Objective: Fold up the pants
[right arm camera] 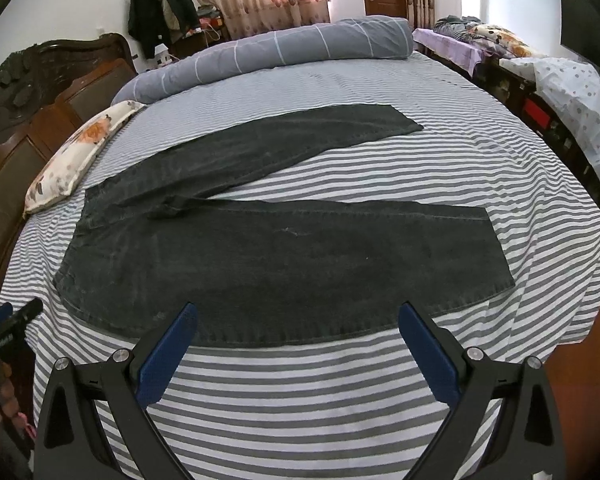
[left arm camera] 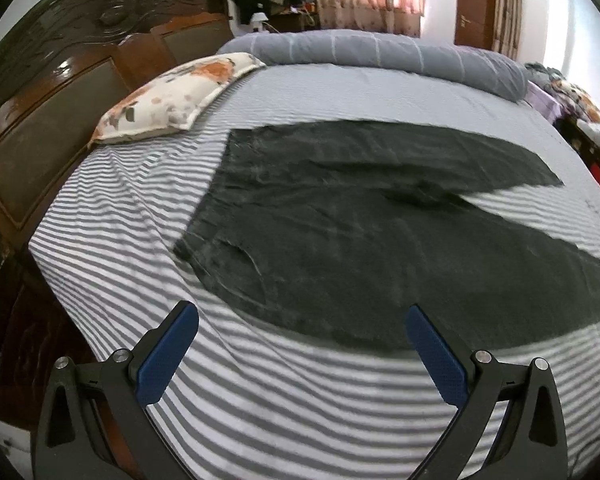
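Dark grey pants (left arm camera: 340,236) lie flat on the striped bed sheet (left arm camera: 260,400), waistband to the left, the two legs spread apart in a V to the right. They also show in the right wrist view (right arm camera: 284,264). My left gripper (left arm camera: 302,316) is open and empty, above the sheet just short of the near leg's edge, toward the waist. My right gripper (right arm camera: 298,314) is open and empty, at the near edge of the near leg. The left gripper also shows at the left edge of the right wrist view (right arm camera: 16,316).
A floral pillow (left arm camera: 172,100) lies by the dark wooden headboard (left arm camera: 60,92) at the left. A rolled grey duvet (right arm camera: 268,52) runs along the far side of the bed. Furniture with bedding (right arm camera: 560,80) stands to the right.
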Demonstrator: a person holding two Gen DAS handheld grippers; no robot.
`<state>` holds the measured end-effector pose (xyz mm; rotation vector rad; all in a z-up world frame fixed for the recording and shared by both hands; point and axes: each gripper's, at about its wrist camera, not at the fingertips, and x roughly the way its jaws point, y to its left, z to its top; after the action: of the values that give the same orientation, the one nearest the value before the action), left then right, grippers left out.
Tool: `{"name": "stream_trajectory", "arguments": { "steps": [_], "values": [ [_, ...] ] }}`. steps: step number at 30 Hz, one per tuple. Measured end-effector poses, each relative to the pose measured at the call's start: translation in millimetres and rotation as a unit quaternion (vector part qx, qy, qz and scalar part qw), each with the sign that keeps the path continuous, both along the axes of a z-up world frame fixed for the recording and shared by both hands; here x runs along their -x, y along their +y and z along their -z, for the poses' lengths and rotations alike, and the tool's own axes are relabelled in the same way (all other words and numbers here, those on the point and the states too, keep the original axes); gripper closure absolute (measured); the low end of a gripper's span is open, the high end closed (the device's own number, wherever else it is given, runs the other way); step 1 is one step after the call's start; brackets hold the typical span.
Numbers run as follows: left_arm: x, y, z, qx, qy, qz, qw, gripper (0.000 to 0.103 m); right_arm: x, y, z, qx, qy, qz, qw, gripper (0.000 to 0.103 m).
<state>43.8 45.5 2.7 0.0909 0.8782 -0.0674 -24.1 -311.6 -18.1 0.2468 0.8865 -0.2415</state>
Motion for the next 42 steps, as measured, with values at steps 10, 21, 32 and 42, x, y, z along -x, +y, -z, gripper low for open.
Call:
{"name": "stream_trajectory", "arguments": {
  "steps": [10, 21, 32, 42],
  "values": [
    [-91.7, 48.5, -4.1, 0.008, -0.020, -0.026, 0.9994, 0.018, -55.8, -1.2, -10.5, 0.019, 0.000, -0.029, 0.999, 0.004],
    [-223.4, 101.3, 34.8, 0.114, 0.055, -0.016, 0.9918, 0.065, -175.6, 13.0, -14.4, 0.029, -0.011, -0.076, 0.997, 0.004],
    [-296.5, 130.7, 98.6, 0.187, 0.120, -0.005, 0.9750, 0.074, -291.7, 51.6, 31.8, 0.029, 0.021, -0.133, 0.990, 0.004],
    [-351.6, 134.2, 127.4, 0.209, 0.125, 0.008, 0.9698, 0.074, -352.2, 74.4, 72.0, 0.036, 0.041, -0.153, 0.987, 0.004]
  ]
}}
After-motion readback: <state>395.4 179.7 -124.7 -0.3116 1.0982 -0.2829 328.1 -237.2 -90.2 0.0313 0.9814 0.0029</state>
